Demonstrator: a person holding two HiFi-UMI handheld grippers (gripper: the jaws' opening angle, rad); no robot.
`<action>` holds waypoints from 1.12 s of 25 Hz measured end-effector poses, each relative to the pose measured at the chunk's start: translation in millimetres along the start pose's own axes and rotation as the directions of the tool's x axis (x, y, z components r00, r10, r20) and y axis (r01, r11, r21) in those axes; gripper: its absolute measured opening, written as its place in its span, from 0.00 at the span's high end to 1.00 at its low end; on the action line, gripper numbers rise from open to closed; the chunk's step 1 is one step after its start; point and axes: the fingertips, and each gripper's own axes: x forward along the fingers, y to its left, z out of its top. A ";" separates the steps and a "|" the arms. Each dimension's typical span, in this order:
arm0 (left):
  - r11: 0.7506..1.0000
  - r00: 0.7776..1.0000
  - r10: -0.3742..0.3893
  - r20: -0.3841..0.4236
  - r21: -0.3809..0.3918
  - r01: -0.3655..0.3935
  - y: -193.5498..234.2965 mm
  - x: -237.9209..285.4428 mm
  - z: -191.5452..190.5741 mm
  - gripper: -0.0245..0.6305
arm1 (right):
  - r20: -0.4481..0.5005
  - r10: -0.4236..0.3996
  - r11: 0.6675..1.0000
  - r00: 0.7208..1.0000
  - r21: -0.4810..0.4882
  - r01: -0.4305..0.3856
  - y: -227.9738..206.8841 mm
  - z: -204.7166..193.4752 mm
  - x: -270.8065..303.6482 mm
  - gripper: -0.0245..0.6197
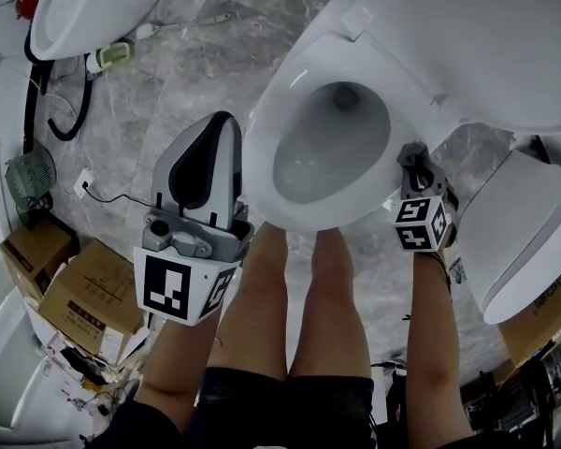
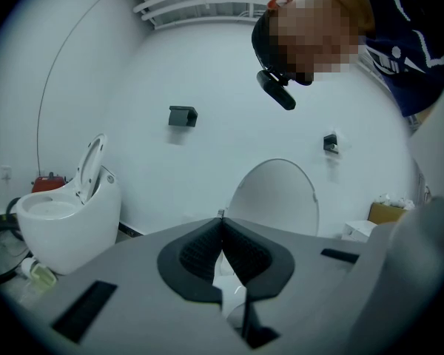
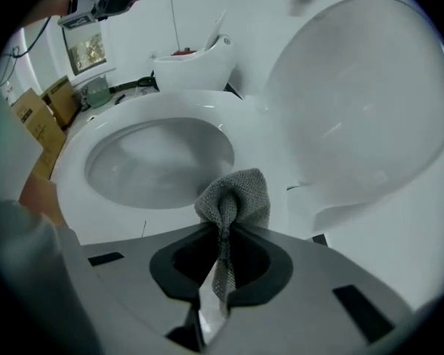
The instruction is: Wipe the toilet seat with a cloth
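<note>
A white toilet seat point(image 1: 262, 171) rings the bowl point(image 1: 332, 143) at mid-frame, and its lid point(image 1: 467, 36) stands raised at the upper right. My right gripper point(image 1: 413, 155) is at the seat's right rim and is shut on a grey knit cloth point(image 3: 235, 194). In the right gripper view the cloth bulges out past the jaws point(image 3: 223, 228) over the seat point(image 3: 81, 191), beside the lid point(image 3: 362, 95). I cannot tell whether the cloth touches the seat. My left gripper point(image 1: 222, 120) is held just left of the seat, tilted up towards the wall. Its jaws point(image 2: 222, 224) are shut with nothing between them.
A second toilet point(image 1: 84, 7) stands at the top left with cables point(image 1: 65, 120) beside it, and a third toilet point(image 1: 524, 241) sits at the right. Cardboard boxes point(image 1: 84, 297) lie on the floor at the lower left. The person's bare legs point(image 1: 309, 297) stand right before the bowl.
</note>
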 end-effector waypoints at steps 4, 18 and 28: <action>1.000 1.000 -0.001 0.000 -0.001 0.001 -6.2 -3.9 0.2 0.94 | -0.015 0.134 0.991 0.991 0.003 -0.134 63.8 -14.4 -13.4 0.88; 1.000 0.998 0.015 0.053 0.002 -0.015 -28.9 -28.9 56.8 0.94 | 0.312 0.606 0.689 0.732 0.254 -0.679 219.8 46.3 -120.9 0.88; 0.993 0.991 -0.062 0.120 0.112 0.048 -69.7 -61.5 201.7 0.94 | 0.664 0.170 0.778 0.728 0.363 -0.513 -11.3 153.1 -298.4 0.88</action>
